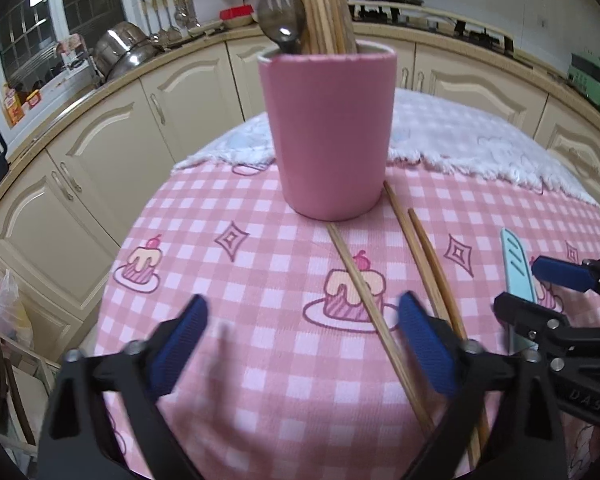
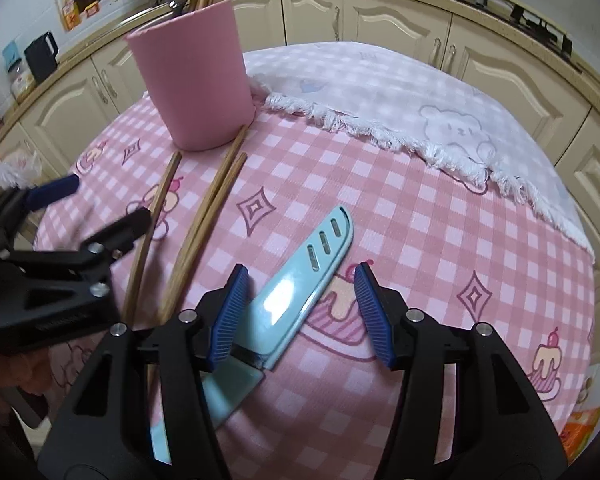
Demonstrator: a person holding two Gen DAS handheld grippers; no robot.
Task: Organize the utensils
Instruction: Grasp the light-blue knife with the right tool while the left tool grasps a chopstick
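A pink cup [image 1: 327, 128] stands on the pink checked tablecloth [image 1: 228, 360] and holds several wooden chopsticks and a metal spork [image 1: 281, 16]. Three loose chopsticks [image 1: 374, 312] lie on the cloth in front of the cup. A light blue sheathed knife [image 2: 300, 276] lies to their right. My left gripper [image 1: 304, 348] is open and empty above the cloth, with one chopstick just left of its right finger. My right gripper [image 2: 300, 312] is open, its jaws on either side of the knife near the handle. The cup [image 2: 196, 76] and chopsticks [image 2: 204, 220] also show in the right wrist view.
A white fringed cloth [image 2: 420, 96] covers the far part of the table. Cream kitchen cabinets [image 1: 100, 152] curve behind, with pots and hanging utensils on the counter [image 1: 132, 46]. A plastic bag [image 1: 4, 308] sits low at the left.
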